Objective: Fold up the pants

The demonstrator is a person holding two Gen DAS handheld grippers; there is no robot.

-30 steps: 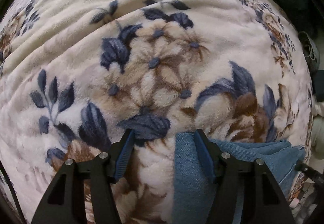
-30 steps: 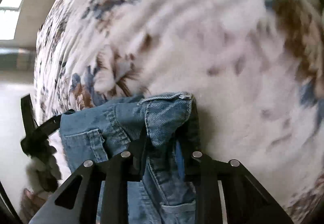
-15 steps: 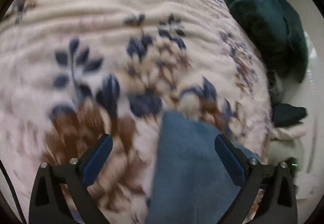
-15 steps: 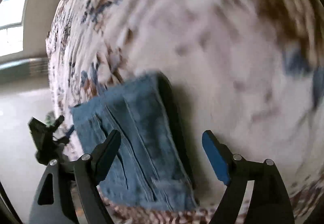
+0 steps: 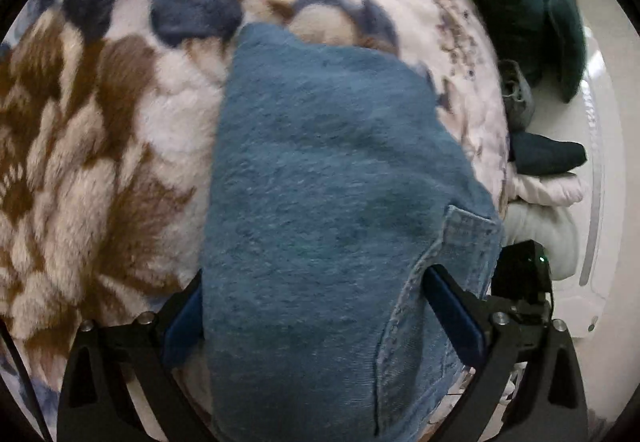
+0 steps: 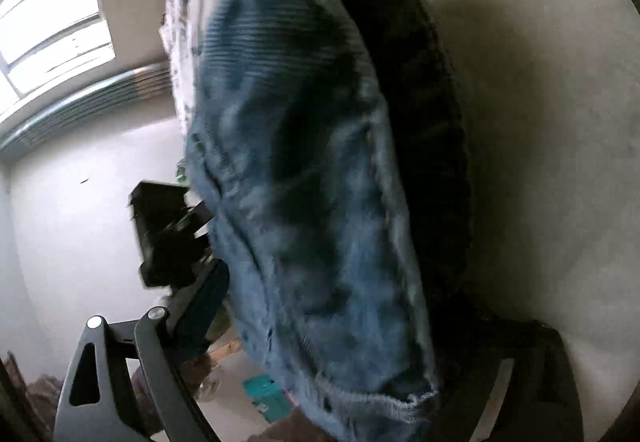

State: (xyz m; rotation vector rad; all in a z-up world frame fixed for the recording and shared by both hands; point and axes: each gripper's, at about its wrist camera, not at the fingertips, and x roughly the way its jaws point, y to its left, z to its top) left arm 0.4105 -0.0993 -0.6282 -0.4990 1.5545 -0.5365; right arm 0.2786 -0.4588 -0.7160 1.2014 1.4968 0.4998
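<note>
- pants [image 5: 320,202]: the blue denim lies as a folded bundle on the floral blanket [image 5: 100,146] that covers the bed. a second ago it was a smaller patch low in the left wrist view, and in the right wrist view a bunched waistband was pinched between closed fingers. now the cloth lies flat and fills most of both views, with a pocket seam showing at its lower right.
- floral blanket: its brown and navy flowers have slid up and to the left in the left wrist view and grown larger, so that camera has come closer to the bed. the dark green cushion [image 5: 532,2] and the dark folded cloth [image 5: 548,154] past the bed edge sit where they did half a second ago.
- right tongs [image 6: 320,306]: they went from clamped on the denim to wide apart, and the jaws are opening. the pants [image 6: 304,182] lie between the fingers, but only the left finger [image 6: 200,302] shows clearly; the right one is lost in shadow, and no pinch on the cloth can be seen.
- left tongs [image 5: 320,322]: they spread wide half a second ago and the jaws are now closing a little. the bundle sits between the blue pads [image 5: 452,318], which stand at its two edges without visibly squeezing it.
- meaning for the task: the fold just carried over looks laid down and released. both tongs now straddle the bundle, likely to press it flat or take a new hold for the next fold.
</note>
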